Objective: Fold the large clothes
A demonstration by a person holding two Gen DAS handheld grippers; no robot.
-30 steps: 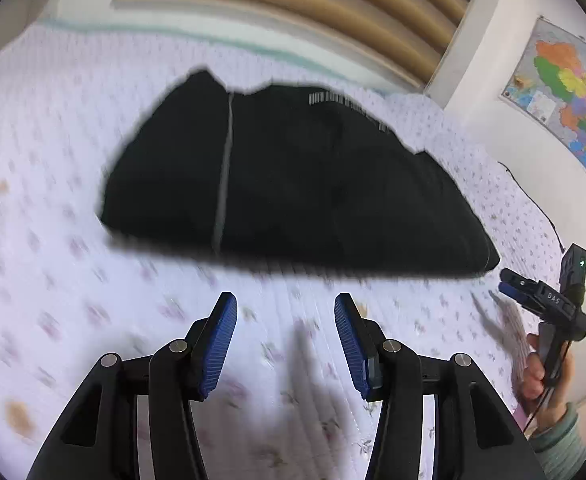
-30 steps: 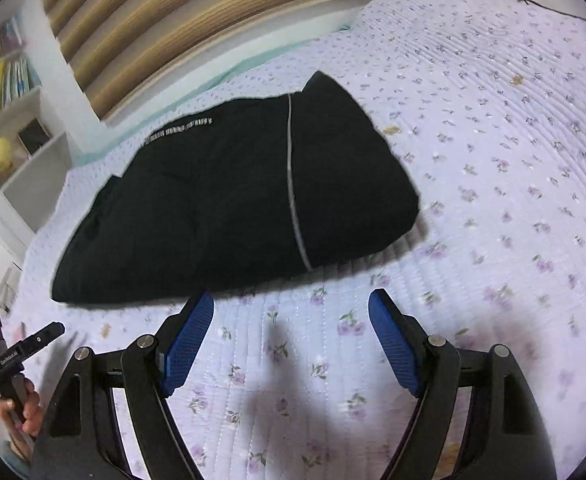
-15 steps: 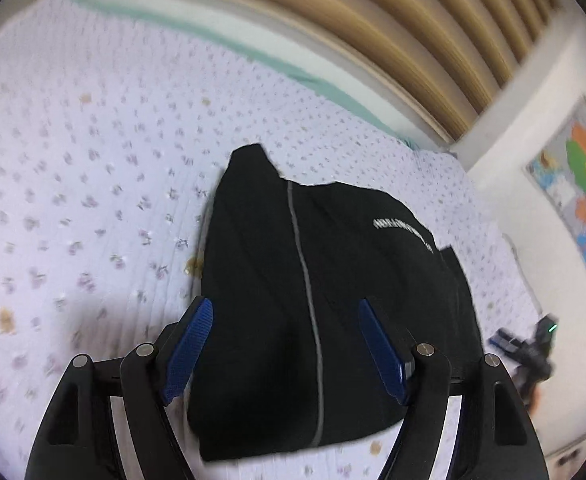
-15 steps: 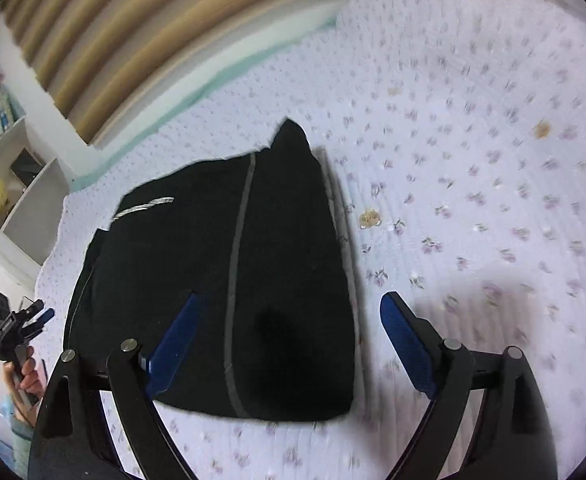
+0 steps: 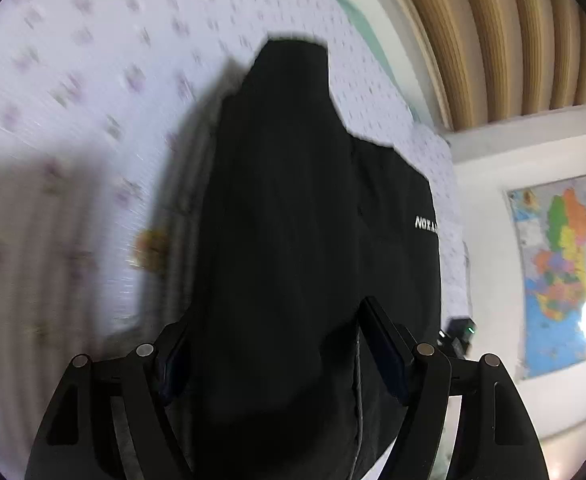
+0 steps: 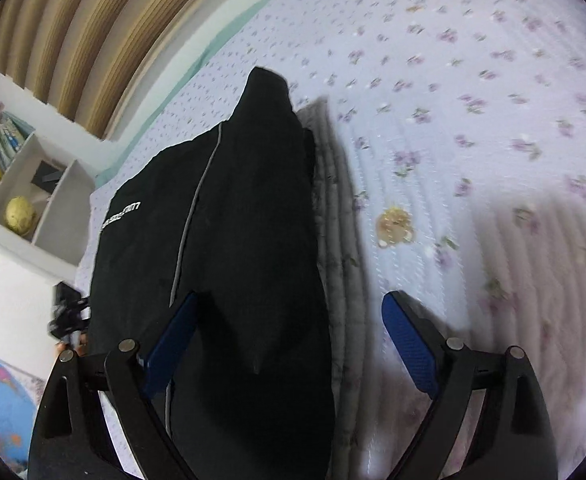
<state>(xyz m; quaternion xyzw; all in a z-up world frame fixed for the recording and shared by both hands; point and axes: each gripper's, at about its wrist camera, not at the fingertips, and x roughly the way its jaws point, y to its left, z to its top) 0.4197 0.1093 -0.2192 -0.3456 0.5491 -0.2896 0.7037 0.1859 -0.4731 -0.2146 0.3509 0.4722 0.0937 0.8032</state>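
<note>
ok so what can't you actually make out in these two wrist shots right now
- Left wrist view: whether the left gripper touches the black garment; the cloth fills the gap and hides the pads.
- The garment's white lettering: cut off by a fold.
- Right wrist view: the other handheld gripper, small, blurred, half behind cloth.
- Bedspread print: motion-blurred.
- Garment's near hem: cut off at the bottom edge.

A folded black fabric garment (image 5: 305, 220) with small white lettering near its right edge is lying on a bed covered by a pale lilac quilted floral bedspread (image 5: 65, 92). The left gripper (image 5: 281, 364) is straddling the garment's near end, its black fingers spread wide on either side of the cloth. A colourful wall map (image 5: 561, 276) is hanging at right.
</note>
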